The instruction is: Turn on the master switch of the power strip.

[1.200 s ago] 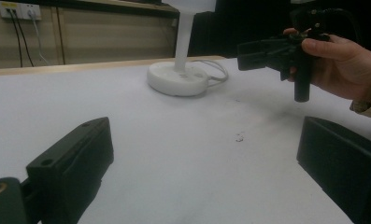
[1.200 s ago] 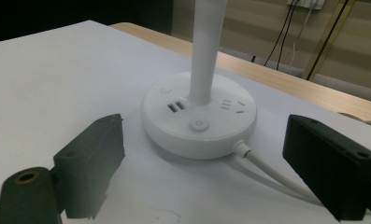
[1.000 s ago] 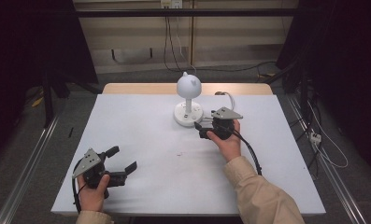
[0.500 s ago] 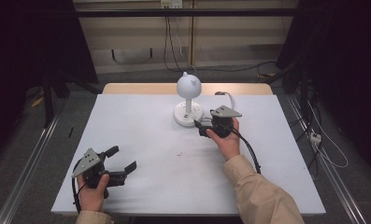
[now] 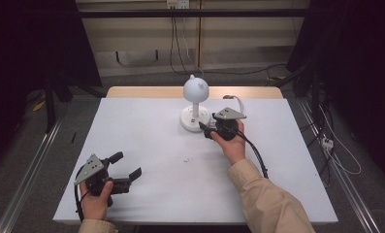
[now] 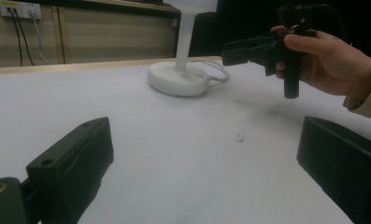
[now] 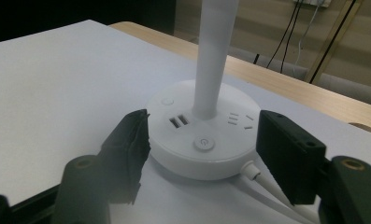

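The white plastic desk lamp with a round base and ball-shaped head [image 5: 196, 104] stands near the far edge of the white worktop [image 5: 146, 131], about midway along it. The right gripper [image 5: 205, 130] sits at the base, its jaws part open and just closing around the disc; the left pad looks close to the rim, the right apart. To grip well, centre the base between the pads, stay clear of the white cable [image 7: 262, 182], and squeeze evenly. The left gripper [image 5: 127, 170] rests wide open and empty near the near left corner.
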The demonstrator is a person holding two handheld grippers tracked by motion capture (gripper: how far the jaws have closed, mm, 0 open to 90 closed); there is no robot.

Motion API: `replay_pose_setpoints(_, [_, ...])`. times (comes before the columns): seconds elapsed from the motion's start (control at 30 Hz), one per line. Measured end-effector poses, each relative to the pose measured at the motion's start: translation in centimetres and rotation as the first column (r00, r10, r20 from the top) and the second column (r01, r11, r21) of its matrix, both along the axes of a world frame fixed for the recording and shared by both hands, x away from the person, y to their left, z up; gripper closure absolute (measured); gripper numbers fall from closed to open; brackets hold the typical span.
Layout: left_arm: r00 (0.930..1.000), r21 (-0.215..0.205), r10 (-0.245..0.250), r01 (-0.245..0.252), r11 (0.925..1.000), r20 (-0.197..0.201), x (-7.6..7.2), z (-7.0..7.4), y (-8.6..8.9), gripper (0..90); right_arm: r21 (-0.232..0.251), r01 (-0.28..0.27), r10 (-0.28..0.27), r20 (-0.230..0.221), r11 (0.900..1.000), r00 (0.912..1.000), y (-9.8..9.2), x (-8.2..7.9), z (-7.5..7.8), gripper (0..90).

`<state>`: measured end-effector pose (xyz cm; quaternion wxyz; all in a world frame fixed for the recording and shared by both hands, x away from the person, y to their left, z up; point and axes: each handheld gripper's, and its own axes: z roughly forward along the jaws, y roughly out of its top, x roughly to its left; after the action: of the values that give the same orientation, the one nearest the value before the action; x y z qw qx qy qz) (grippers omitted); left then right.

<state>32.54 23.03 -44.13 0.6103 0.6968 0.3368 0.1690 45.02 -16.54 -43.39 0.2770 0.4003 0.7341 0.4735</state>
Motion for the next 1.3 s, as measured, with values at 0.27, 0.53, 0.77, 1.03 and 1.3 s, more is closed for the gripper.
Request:
replay_pose_setpoints(0.27, [1.0,-0.002,0.002,-0.002,1.0,0.005,0.0,0.0,0.1,3.4,-0.007,-0.008,0.008,-0.006,1.0,0.9999,0.2,0.6,0.0,53.4])
replay_pose_setpoints(0.53, [1.0,0.004,0.0,0.0,1.0,0.002,0.0,0.0,0.1,3.4,0.007,-0.02,0.021,-0.012,1.0,0.9997,0.4,1.2,-0.1,62.3])
replay_pose_setpoints(0.77, [1.0,-0.001,0.004,-0.004,1.0,0.002,0.0,0.0,0.2,3.4,0.022,-0.02,0.021,-0.024,1.0,0.9995,0.3,1.6,-0.1,68.2])
replay_pose_setpoints(1.03, [1.0,0.003,0.007,-0.007,1.0,0.002,0.0,0.0,0.1,3.9,0.039,-0.024,0.026,-0.04,0.999,0.9989,0.3,2.0,-0.2,75.8])
replay_pose_setpoints(1.3, [1.0,0.003,0.005,-0.005,1.0,0.002,0.0,0.0,0.1,3.9,0.058,-0.029,0.033,-0.056,0.998,0.9979,0.3,2.3,-0.6,80.4])
